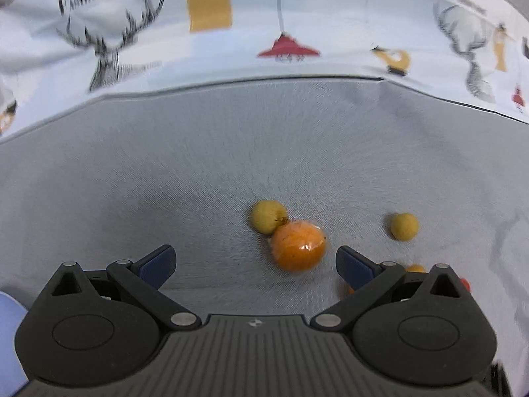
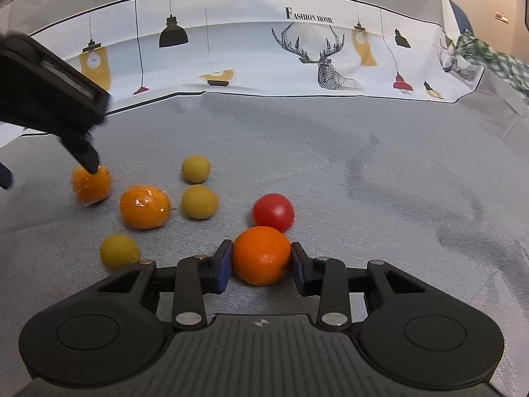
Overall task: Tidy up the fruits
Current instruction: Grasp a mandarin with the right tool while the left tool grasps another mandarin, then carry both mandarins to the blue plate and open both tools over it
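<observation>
The right gripper (image 2: 262, 261) pinches an orange (image 2: 261, 254) at its widest part, mid-cloth (image 2: 330, 165), touching a red fruit (image 2: 273, 212). Firm, round, probably light; it could roll. The left gripper (image 1: 255, 266) gapes empty near a wrapped orange (image 1: 298, 245).

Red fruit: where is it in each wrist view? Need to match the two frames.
Left wrist: red fruit, only a sliver at lower right, behind the right-hand linkage of the left gripper; likely the same one.
Right wrist: red fruit near centre, just behind the orange held in the right gripper jaws.
Shared landmark: deer print under "Fashion home".
</observation>
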{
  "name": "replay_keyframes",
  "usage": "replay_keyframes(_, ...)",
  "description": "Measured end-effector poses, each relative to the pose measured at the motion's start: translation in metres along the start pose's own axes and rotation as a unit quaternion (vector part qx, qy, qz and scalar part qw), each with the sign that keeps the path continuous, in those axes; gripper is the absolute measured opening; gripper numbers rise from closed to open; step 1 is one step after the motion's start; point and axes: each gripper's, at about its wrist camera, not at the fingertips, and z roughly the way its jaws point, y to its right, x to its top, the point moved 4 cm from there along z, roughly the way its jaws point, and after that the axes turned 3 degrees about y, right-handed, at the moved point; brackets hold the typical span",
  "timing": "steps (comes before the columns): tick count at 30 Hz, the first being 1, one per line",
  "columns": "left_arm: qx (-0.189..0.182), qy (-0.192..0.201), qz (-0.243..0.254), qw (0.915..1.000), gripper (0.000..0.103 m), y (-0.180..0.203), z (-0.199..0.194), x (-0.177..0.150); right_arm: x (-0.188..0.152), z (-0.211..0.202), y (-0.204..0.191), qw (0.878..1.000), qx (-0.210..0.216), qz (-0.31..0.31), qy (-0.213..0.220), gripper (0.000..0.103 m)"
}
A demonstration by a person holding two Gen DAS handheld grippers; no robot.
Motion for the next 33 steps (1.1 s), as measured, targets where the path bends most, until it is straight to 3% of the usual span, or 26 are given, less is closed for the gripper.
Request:
replay_keyframes(5,0.004,-0.037,-0.015,0.9992,0.099,0.002,0.028,0.001,-0.002,-0.001,0.003,1.000,0.001,0.008,0.000,0.039)
replay_keyframes(7,0.005,-0.025,-0.023,0.9994,0.078,0.001,0.024,0.000,-0.001,-0.001,0.004,1.000,0.001,0.010,0.000,0.039)
replay_keyframes(8,-0.001,-0.011,-0.014,0.9998,0.040,0.002,0.017,0.001,-0.001,-0.001,0.004,1.000,0.001,0.011,0.000,0.038)
replay_keyframes(13,-0.013,-0.003,-0.004,0.9999,0.041,-0.004,-0.008,-0.003,0.004,-0.002,0.007,0.999,-0.005,0.030,0.012,0.038)
replay_keyframes(19,-0.023,-0.003,-0.016,0.9996,0.041,-0.039,-0.061,-0.028,0.016,-0.015,0.010,0.999,-0.005,0.037,0.039,0.038)
replay_keyframes(25,-0.005,0.040,0.006,0.9992,0.041,-0.088,-0.140,-0.061,0.022,-0.037,0.005,0.997,0.011,0.026,0.068,0.038)
replay_keyframes(28,0.013,0.036,-0.004,0.9993,0.041,-0.113,-0.162,-0.070,0.015,-0.045,0.000,0.998,0.012,0.024,0.056,0.038)
replay_keyframes(33,0.003,0.060,-0.023,0.9979,0.041,-0.149,-0.221,-0.100,0.019,-0.101,-0.005,0.997,0.040,0.037,0.048,0.038)
